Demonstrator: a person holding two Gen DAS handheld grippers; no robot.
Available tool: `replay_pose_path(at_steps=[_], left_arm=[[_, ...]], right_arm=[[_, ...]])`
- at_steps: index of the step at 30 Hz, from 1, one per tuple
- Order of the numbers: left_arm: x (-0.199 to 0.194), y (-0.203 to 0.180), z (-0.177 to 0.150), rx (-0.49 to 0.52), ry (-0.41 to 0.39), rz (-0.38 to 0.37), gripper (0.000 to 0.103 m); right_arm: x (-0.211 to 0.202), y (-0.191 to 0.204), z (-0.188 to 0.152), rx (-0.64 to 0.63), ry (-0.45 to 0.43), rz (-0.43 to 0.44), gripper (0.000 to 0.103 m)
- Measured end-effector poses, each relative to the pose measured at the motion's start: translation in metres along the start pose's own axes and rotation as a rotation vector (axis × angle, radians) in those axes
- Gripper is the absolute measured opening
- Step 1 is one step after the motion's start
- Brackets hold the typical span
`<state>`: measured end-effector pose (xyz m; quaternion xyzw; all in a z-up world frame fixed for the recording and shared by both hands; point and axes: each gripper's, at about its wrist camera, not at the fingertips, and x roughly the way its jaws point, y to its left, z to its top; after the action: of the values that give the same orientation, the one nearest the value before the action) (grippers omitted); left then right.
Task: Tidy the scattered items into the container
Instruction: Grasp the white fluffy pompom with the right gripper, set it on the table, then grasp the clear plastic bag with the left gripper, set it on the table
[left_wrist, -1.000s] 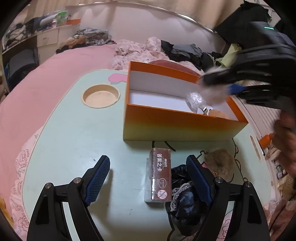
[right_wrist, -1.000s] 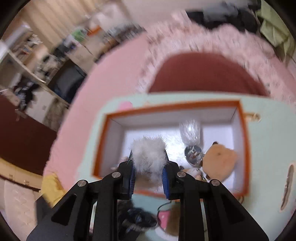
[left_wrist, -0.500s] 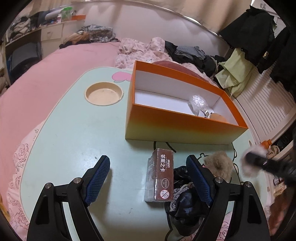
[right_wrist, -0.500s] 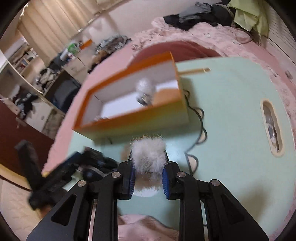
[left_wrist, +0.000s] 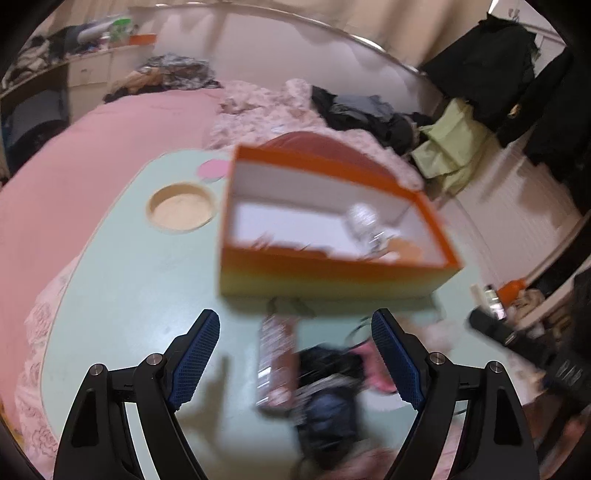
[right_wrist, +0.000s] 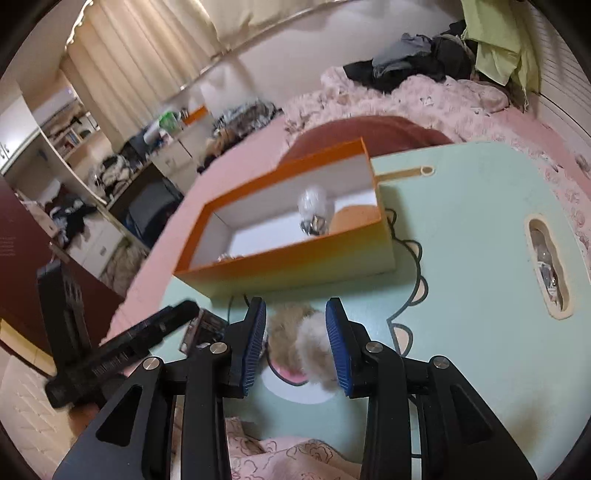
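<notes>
The orange box (left_wrist: 332, 273) (right_wrist: 295, 266) stands open on the mint-green table (left_wrist: 122, 295). Inside it lie a clear wrapped metal item (right_wrist: 312, 206) and a tan piece (right_wrist: 351, 218). My right gripper (right_wrist: 295, 306) hangs low over the table's front and its jaws are opening. A white fluffy ball (right_wrist: 317, 350) lies between them against the right pad, beside a tan fluffy ball (right_wrist: 284, 328). My left gripper (left_wrist: 295, 317) is open above a brown packet (left_wrist: 275, 362) and a dark fabric bundle (left_wrist: 325, 398), touching neither.
A round cup recess (left_wrist: 181, 212) sits left of the box and an oval slot (right_wrist: 546, 266) lies at the table's right end. A thin black cable (right_wrist: 406, 243) runs by the box. Pink bedding (left_wrist: 92, 155) and clothes piles surround the table.
My right gripper swung from above the box to the table's front, lowered beside the tan ball, and its jaws parted from the white ball. My left gripper rose a little.
</notes>
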<state>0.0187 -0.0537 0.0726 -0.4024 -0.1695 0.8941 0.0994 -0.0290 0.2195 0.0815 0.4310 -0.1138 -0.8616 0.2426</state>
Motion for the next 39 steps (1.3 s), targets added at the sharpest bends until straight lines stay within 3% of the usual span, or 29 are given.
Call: replay_pose_path(at_steps=[4,8,12,14,22,23,24,29,34,37,39], left_arm=[[0.006,-0.030,0.052,-0.015,0.056,-0.082,0.081],[0.041,-0.072,0.092,0.075,0.136,-0.023,0.059],[0.098,-0.089,0.105,0.075,0.287,0.028,0.054],[0.126,-0.088,0.104,0.051,0.346,0.080,0.044],[0.183,-0.089,0.101,0.026,0.437,0.139,0.041],[0.183,-0.089,0.101,0.030,0.428,0.144,0.032],[0.182,-0.090,0.101,0.043,0.419,0.154,0.030],[0.157,-0.091,0.113,0.048,0.352,0.104,0.029],[0.091,-0.094,0.122,0.073,0.239,-0.011,0.029],[0.047,-0.094,0.104,0.087,0.172,-0.068,0.030],[0.032,-0.093,0.080,0.095,0.194,-0.127,0.030]], right_arm=[[-0.006,-0.001,0.003,0.028,-0.016,0.022,0.035],[-0.008,-0.001,0.005,0.032,-0.020,0.020,0.035],[-0.006,-0.008,0.003,0.049,-0.010,0.031,0.035],[-0.004,-0.011,0.002,0.055,-0.005,0.037,0.035],[-0.006,-0.018,0.000,0.075,-0.001,0.059,0.035],[-0.007,-0.018,0.000,0.077,-0.003,0.061,0.035],[-0.007,-0.019,0.000,0.078,-0.004,0.062,0.035],[-0.006,-0.020,-0.001,0.079,-0.001,0.064,0.035],[-0.007,-0.018,-0.002,0.077,-0.001,0.064,0.035],[-0.008,-0.018,-0.002,0.075,-0.003,0.063,0.035],[-0.008,-0.018,-0.002,0.075,-0.004,0.064,0.035]])
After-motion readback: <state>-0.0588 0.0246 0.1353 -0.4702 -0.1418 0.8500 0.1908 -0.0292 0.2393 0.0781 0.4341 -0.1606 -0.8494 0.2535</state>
